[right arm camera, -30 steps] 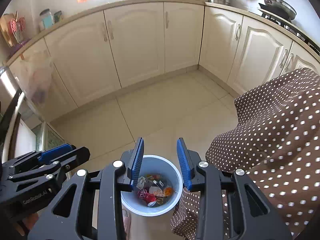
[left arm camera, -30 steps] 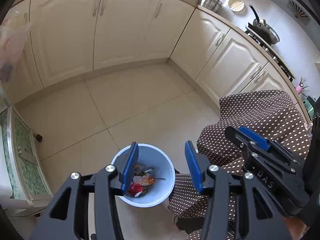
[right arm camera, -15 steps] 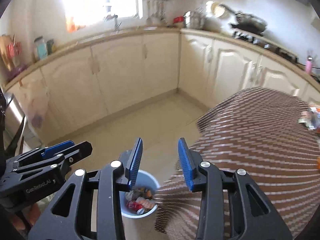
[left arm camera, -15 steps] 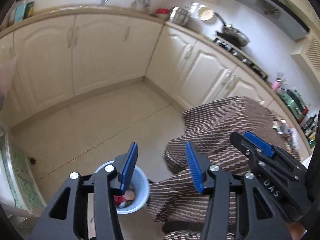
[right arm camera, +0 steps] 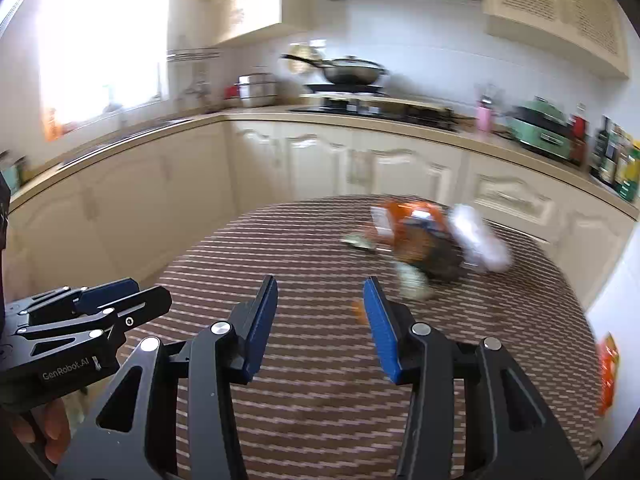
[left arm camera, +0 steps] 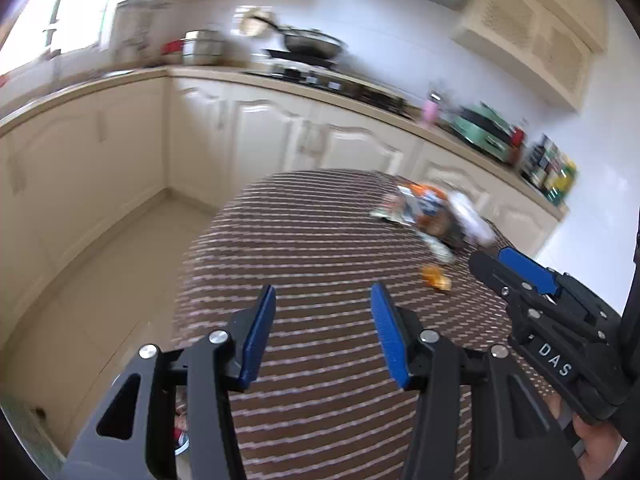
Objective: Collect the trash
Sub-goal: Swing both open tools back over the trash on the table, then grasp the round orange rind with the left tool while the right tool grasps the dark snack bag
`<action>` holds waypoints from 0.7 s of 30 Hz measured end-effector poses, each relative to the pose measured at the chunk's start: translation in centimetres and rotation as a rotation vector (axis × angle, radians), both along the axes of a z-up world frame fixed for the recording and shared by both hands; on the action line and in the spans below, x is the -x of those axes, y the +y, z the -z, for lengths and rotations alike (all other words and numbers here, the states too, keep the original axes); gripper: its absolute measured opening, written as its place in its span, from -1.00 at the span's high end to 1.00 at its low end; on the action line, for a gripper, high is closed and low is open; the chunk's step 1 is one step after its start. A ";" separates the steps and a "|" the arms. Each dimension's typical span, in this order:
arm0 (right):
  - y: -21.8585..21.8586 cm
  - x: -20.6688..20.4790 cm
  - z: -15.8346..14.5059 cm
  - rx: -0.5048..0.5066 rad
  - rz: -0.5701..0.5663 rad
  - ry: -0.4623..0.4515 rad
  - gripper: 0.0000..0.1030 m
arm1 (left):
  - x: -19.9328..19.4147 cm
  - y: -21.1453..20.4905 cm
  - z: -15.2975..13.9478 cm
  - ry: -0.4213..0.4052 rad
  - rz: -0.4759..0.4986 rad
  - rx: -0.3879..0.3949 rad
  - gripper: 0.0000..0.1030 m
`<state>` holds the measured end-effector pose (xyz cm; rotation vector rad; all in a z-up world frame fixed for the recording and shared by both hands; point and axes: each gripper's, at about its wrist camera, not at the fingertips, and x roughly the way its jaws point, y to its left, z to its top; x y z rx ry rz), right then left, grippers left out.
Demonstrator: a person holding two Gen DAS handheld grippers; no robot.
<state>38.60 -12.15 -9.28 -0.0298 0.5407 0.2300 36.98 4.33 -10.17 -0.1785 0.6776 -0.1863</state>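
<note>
A pile of trash lies at the far side of the brown dotted table [left arm camera: 320, 240]: an orange snack bag [left arm camera: 420, 204], a white crumpled tissue [left arm camera: 468, 216] and a small orange scrap [left arm camera: 436, 276]. The same pile [right arm camera: 416, 236] and tissue [right arm camera: 480, 240] show in the right wrist view, blurred. My left gripper [left arm camera: 322, 326] is open and empty above the table's near part. My right gripper [right arm camera: 320, 320] is open and empty too, to the right of the left one [right arm camera: 100, 312]. The bin [left arm camera: 182, 436] peeks out low behind the left finger.
An orange wrapper [right arm camera: 608, 372] lies at the table's right edge. Cream cabinets [right arm camera: 320, 160] and a counter with a wok [right arm camera: 348, 70], a green appliance [right arm camera: 540, 128] and bottles [right arm camera: 616, 160] run behind the table. Tiled floor [left arm camera: 100, 272] lies to the left.
Both grippers have swung up and right, from over the bin on the floor to over the table. The trash pile has come into view. Both stay open and empty.
</note>
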 end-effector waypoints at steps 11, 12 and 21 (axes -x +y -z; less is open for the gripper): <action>-10.2 -1.8 2.3 -0.023 0.158 0.048 0.07 | -5.9 -12.1 2.8 0.092 0.182 -0.106 0.05; -10.7 -2.1 2.6 -0.024 0.163 0.054 0.07 | -6.3 -12.7 3.1 0.103 0.185 -0.114 0.05; -12.6 -3.9 4.0 -0.036 0.155 0.118 0.03 | -10.3 -16.0 6.2 0.200 0.200 -0.163 0.06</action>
